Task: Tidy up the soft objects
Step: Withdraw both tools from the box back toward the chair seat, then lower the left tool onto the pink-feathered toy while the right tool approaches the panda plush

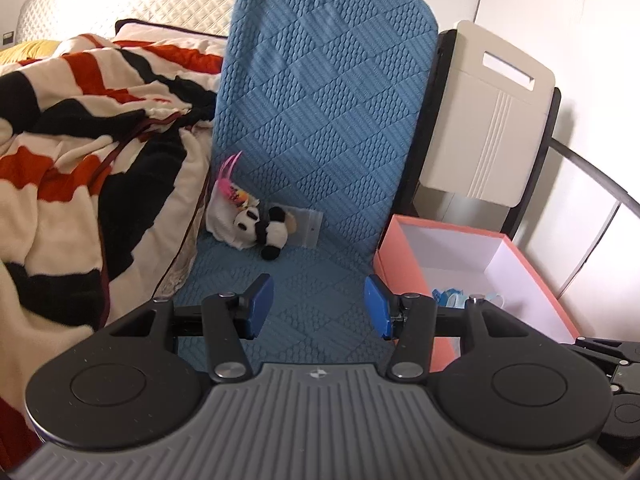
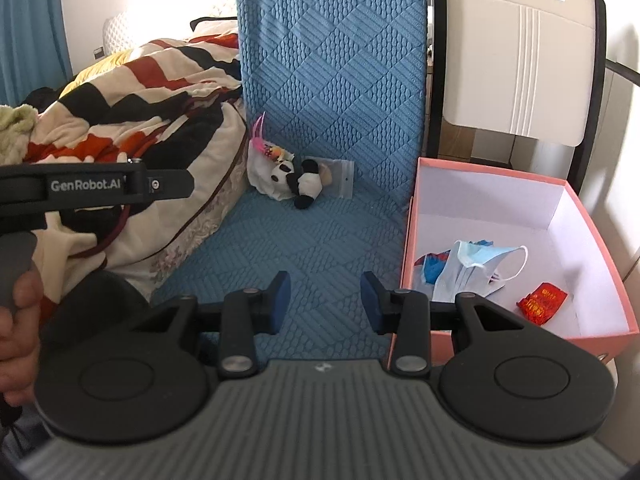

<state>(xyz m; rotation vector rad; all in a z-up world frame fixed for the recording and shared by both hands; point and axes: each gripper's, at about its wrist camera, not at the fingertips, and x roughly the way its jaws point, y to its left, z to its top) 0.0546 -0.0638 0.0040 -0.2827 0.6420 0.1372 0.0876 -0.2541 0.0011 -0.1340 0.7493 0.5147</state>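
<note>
Blue-padded tongs (image 1: 319, 307) (image 2: 325, 302) both parted, empty, over quilted blue seat (image 2: 280, 240); fuzzy panda plush (image 2: 301, 184) beyond

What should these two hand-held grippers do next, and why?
Probably move one forward to the small black-and-white panda plush. It lies loose on the blue quilted seat, both grippers are open and empty, and the pink cardboard box already holds soft items.

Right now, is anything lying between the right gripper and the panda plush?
No. Between the right gripper and the panda plush there is only bare blue quilted cover, clearest in the right wrist view.
</note>
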